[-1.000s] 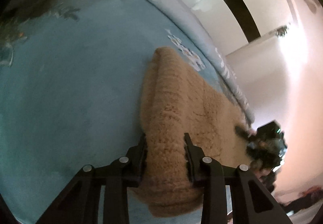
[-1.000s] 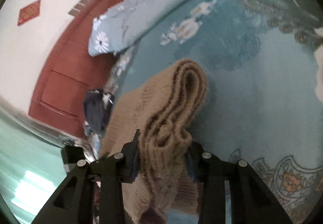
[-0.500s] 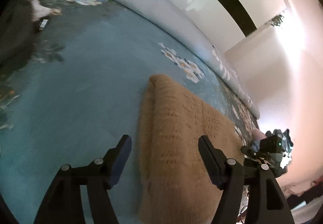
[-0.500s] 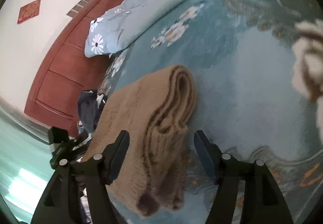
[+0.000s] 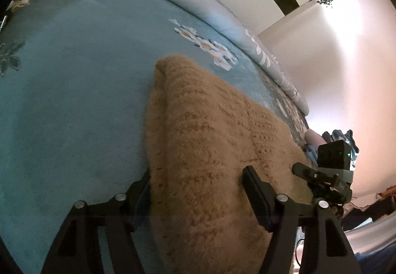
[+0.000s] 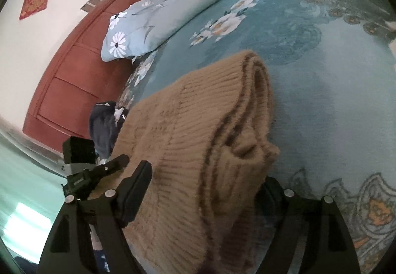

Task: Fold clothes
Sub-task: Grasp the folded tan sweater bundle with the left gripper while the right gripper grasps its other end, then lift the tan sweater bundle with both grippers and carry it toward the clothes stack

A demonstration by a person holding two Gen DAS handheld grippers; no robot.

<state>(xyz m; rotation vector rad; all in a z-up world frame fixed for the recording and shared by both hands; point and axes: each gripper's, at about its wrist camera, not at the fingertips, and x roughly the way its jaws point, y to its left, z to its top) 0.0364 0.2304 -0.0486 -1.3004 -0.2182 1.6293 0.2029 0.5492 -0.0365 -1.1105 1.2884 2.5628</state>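
A tan knitted sweater point(image 5: 210, 130) lies folded on the teal bedspread point(image 5: 74, 91). My left gripper point(image 5: 196, 172) is open, its fingers spread wide to either side of the sweater's near end. The left finger is partly hidden behind the cloth edge. In the right wrist view the sweater point(image 6: 193, 130) shows its ribbed hem and stacked folded layers. My right gripper point(image 6: 206, 172) is open too, straddling that end, with its right finger half hidden under the cloth. Each gripper shows in the other's view: the right gripper point(image 5: 321, 175) and the left gripper point(image 6: 99, 170).
A pale blue floral quilt point(image 6: 158, 11) is rolled along the far side of the bed. Dark blue clothing point(image 6: 104, 125) is heaped at the bed's edge near a red-brown wooden door point(image 6: 69, 76). The bedspread point(image 6: 334, 101) stretches beyond the sweater.
Both grippers, shut on the sweater a second ago, let go and opened wide. Since then they have come in closer, so the sweater's ends again sit between the spread fingers.
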